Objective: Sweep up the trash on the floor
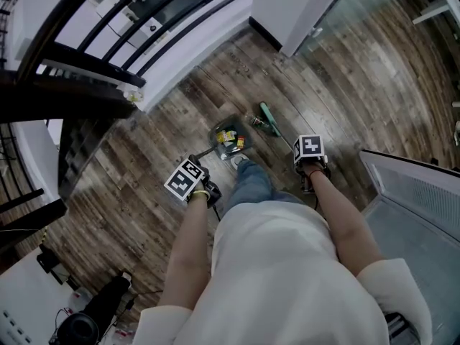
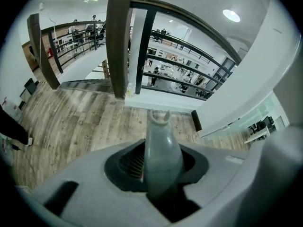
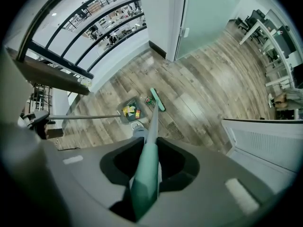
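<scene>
two long-handled tools are in play. the left hand-held gripper [image 2: 158, 176] is clamped on the grey grip of the dustpan handle [image 2: 161, 150], whose notched tip pokes out past the jaws. the right hand-held gripper [image 3: 147, 174] is pinched around the teal broom handle [image 3: 144, 183], which runs down to the broom head [image 1: 270, 119] on the wooden floor [image 1: 345, 85].

the dustpan [image 1: 228, 139] sits on the floor just ahead of the person's shoe [image 1: 244, 164], with colourful trash [image 1: 231, 139] lying inside it. one small scrap [image 3: 149, 100] seems to lie loose between pan and broom head, though it is too small to be sure.

both poles look light, stiff and smooth, so they would likely twist or slip in a loose hold. the thicker moulded grips near the top, where the jaws sit now, look like the best places to hold them. the trash looks like light wrappers that would scatter under a hard stroke.

both bare forearms reach down and forward, elbows bent, with the broom side further ahead.
</scene>
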A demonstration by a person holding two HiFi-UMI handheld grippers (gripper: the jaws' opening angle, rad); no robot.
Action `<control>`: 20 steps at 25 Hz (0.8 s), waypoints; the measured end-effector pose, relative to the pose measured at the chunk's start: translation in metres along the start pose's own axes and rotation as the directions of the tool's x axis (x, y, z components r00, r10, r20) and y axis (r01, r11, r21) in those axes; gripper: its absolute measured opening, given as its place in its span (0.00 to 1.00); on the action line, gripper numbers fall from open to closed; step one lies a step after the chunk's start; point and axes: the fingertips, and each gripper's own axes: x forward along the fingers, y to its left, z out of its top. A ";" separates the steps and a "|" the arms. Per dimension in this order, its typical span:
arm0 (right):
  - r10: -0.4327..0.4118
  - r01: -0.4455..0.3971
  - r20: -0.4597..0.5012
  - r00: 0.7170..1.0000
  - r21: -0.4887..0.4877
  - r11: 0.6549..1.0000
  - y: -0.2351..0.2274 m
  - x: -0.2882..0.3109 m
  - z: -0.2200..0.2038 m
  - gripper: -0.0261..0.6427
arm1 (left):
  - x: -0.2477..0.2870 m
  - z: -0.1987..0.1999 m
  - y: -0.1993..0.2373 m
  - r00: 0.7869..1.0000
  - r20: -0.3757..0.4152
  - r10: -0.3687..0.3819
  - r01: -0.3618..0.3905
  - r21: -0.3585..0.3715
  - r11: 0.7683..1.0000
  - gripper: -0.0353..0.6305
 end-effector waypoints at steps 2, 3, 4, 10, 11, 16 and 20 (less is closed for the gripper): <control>-0.004 0.004 -0.005 1.000 -0.009 1.000 0.004 -0.001 -0.002 0.18 | 0.000 0.000 -0.003 1.000 0.000 0.003 -0.003 0.001 1.000 0.24; -0.009 0.009 -0.006 1.000 -0.021 1.000 0.006 -0.001 -0.003 0.18 | -0.001 -0.001 -0.005 1.000 0.001 0.005 -0.005 0.001 1.000 0.24; -0.014 0.014 -0.007 1.000 -0.033 0.999 0.007 -0.001 -0.004 0.18 | -0.001 -0.002 -0.006 1.000 0.002 0.007 -0.007 0.001 1.000 0.24; 0.003 -0.004 -0.021 1.000 -0.041 0.999 0.020 0.001 -0.012 0.18 | 0.000 -0.007 -0.015 1.000 0.008 0.011 -0.011 0.009 1.000 0.25; 0.012 -0.012 -0.023 1.000 -0.040 0.999 0.023 0.001 -0.013 0.18 | 0.001 -0.006 -0.016 1.000 0.008 0.011 -0.011 0.009 1.000 0.25; 0.044 -0.047 -0.042 0.998 -0.068 0.997 0.037 0.002 -0.019 0.18 | 0.002 -0.005 -0.020 1.000 0.009 0.010 -0.010 0.009 1.000 0.25; 0.064 -0.070 -0.060 0.996 -0.107 0.992 0.046 0.001 -0.027 0.18 | 0.001 -0.008 -0.023 1.000 0.008 0.007 -0.007 0.010 1.000 0.26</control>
